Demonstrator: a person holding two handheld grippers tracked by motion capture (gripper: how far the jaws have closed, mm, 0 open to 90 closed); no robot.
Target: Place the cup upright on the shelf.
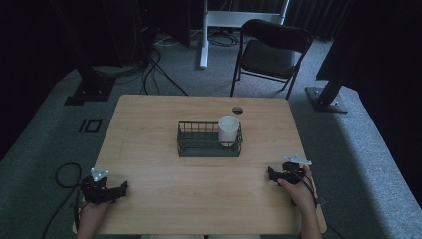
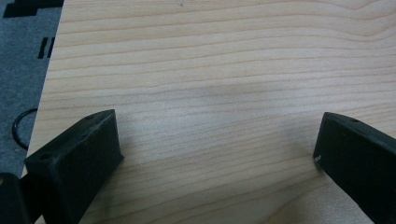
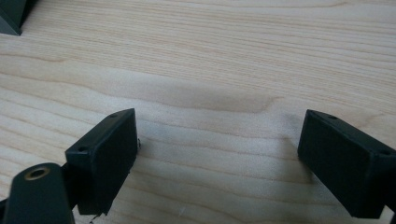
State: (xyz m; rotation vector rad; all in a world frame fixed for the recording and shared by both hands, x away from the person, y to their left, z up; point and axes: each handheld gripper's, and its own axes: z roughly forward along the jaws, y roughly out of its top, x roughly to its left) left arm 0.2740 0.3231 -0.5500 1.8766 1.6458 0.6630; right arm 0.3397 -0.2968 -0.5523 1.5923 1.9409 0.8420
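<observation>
A wire basket (image 1: 209, 141) sits at the middle of the wooden counter (image 1: 164, 189), and everything else is placed from it. A white cup (image 1: 228, 130) stands upright inside the basket, at its right end, with its rim rising above the wire wall. Behind the basket, near the far edge of the counter, is a small round hole (image 1: 237, 110). Farther behind, on the carpet, stands a dark folding chair (image 1: 271, 52). The left hand-held gripper (image 1: 118, 189) rests on the counter well in front of the basket and to its left, near the front corner, with the person's left hand (image 1: 92, 211) around it. In the left gripper view its jaws stand wide apart over bare wood, with nothing between them. The right hand-held gripper (image 1: 270, 174) lies in front of the basket and to its right, well apart from it, held by the right hand (image 1: 298, 191); a grey plate (image 1: 297, 160) tops it. In the right gripper view its jaws are also spread wide with only counter grain between them, and a dark corner of the basket (image 3: 11, 16) shows at the upper left. Neither hand-held gripper touches the basket or the cup.
</observation>
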